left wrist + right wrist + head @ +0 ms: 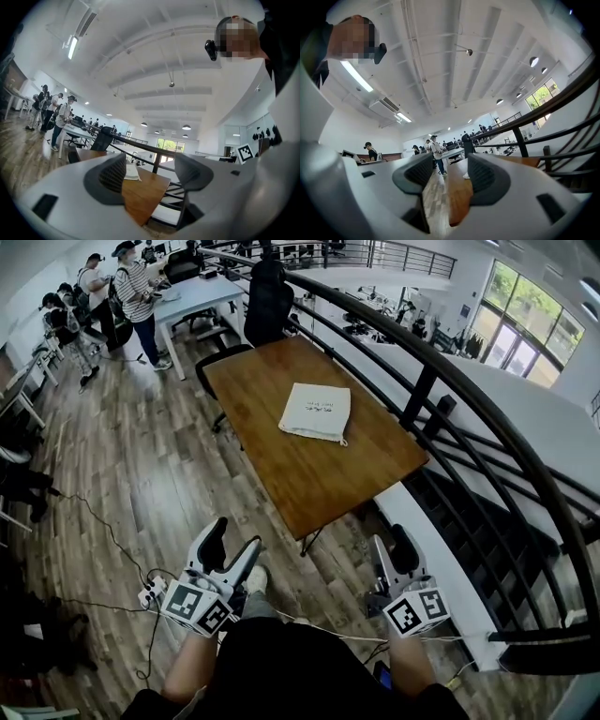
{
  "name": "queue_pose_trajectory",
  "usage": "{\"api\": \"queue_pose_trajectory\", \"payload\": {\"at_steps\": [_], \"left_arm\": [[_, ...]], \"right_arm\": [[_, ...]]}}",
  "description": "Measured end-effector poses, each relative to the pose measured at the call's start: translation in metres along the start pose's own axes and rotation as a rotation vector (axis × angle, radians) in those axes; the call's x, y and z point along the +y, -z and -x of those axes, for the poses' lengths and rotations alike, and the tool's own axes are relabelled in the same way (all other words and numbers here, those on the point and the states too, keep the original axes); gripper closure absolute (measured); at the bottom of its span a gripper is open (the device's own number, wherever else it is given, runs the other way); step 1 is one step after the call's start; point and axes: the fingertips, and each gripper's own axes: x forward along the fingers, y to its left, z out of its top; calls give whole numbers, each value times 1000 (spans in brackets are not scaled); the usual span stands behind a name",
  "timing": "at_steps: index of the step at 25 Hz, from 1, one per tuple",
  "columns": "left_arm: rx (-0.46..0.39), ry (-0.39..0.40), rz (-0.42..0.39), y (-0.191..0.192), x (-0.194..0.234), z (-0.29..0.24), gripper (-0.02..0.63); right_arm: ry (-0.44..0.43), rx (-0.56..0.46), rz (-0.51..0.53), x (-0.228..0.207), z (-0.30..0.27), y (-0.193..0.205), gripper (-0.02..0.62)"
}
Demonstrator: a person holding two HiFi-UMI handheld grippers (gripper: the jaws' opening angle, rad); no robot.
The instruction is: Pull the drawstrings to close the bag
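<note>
A white drawstring bag (316, 412) lies flat on a brown wooden table (328, 474), with a cord end trailing off its near right corner. Both grippers hang over the floor, short of the table's near corner and well apart from the bag. My left gripper (234, 545) is open and holds nothing. My right gripper (392, 549) is open too, its jaws narrower and empty. In the left gripper view the bag (132, 172) shows on the table (143, 194) just beyond the left gripper (150, 176). In the right gripper view the right gripper (447, 176) frames the table (459, 197).
A black curved railing (441, 371) and stairs run along the table's right side. A black office chair (267, 301) stands at the table's far end. Several people stand by desks at the back left (136, 292). Cables and a power strip (150, 594) lie on the wood floor.
</note>
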Motion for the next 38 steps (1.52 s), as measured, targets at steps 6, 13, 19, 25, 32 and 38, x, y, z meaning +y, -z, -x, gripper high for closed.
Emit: {"api": "queue_pose_trajectory", "payload": {"at_steps": [6, 13, 19, 25, 32, 38], "left_arm": [[19, 24, 19, 13, 35, -44, 279], [17, 75, -1, 4, 82, -113, 293], [32, 98, 27, 1, 122, -160, 299], [67, 102, 41, 7, 158, -187, 302], [154, 107, 14, 26, 206, -215, 304], [211, 101, 19, 50, 242, -233, 308]], "right_arm": [[24, 23, 12, -18, -45, 11, 377], [43, 40, 44, -32, -118, 5, 401], [58, 72, 54, -40, -175, 3, 417], [55, 143, 66, -45, -224, 21, 467], [60, 246, 80, -60, -296, 59, 474], [52, 342, 112, -70, -340, 98, 483]]}}
